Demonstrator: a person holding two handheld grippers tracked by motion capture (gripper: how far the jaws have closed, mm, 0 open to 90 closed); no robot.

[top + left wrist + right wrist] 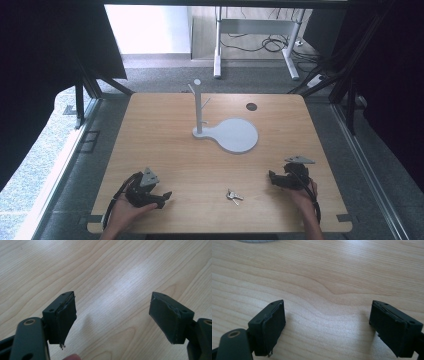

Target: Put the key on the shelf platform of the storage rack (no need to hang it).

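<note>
A small bunch of keys [233,196] lies near the front edge of the wooden table [165,150], between the two hands. A white stand [199,107] with short pegs rises from a round white base [237,135] at the table's middle. My left gripper [165,196] rests low at the front left, left of the keys, held in a hand. My right gripper [272,176] sits at the front right, right of the keys. In the left gripper view my jaws [112,315] stand wide apart over bare wood. In the right gripper view my jaws [327,325] are likewise apart with nothing between them.
A dark round hole [251,106] marks the table's far right part. Beyond the table stand white desk legs [218,50] with cables on the floor. Dark frame posts [80,100] flank both sides.
</note>
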